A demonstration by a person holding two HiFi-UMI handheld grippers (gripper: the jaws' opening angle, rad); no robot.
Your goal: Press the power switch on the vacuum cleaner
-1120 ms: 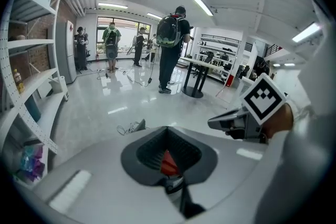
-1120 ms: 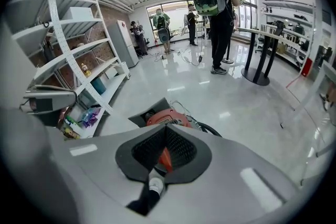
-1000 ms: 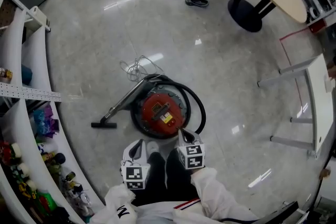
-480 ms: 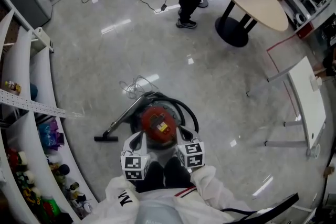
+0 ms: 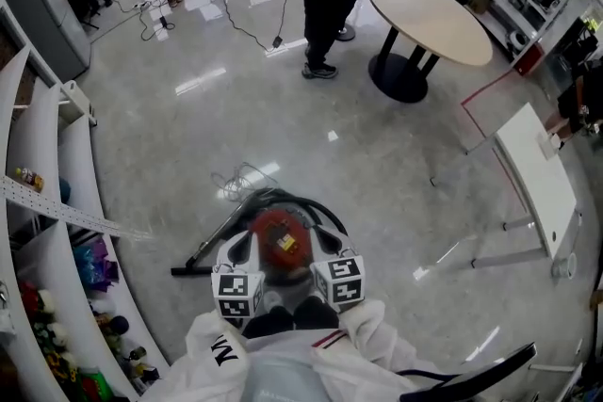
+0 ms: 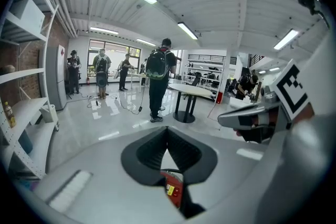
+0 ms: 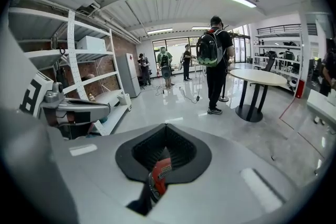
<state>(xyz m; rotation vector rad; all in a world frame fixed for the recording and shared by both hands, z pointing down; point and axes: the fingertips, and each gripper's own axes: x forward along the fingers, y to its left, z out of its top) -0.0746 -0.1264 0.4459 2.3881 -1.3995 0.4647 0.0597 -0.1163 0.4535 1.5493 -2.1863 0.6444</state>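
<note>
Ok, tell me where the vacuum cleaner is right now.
Head view, lower middle: the red vacuum cleaner sits on the floor, flanked in that view by the left gripper and right gripper.

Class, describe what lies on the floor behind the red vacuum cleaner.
Behind the vacuum cleaner, its black hose arcs round, and a loose cable lies tangled beyond it. Whatever is under the body itself is covered and cannot be seen.

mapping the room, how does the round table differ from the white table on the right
The round table has a beige circular top; the white table has a rectangular one. The round table stands on a black central base, the white table on thin metal legs. Both stand on the glossy floor.
</note>
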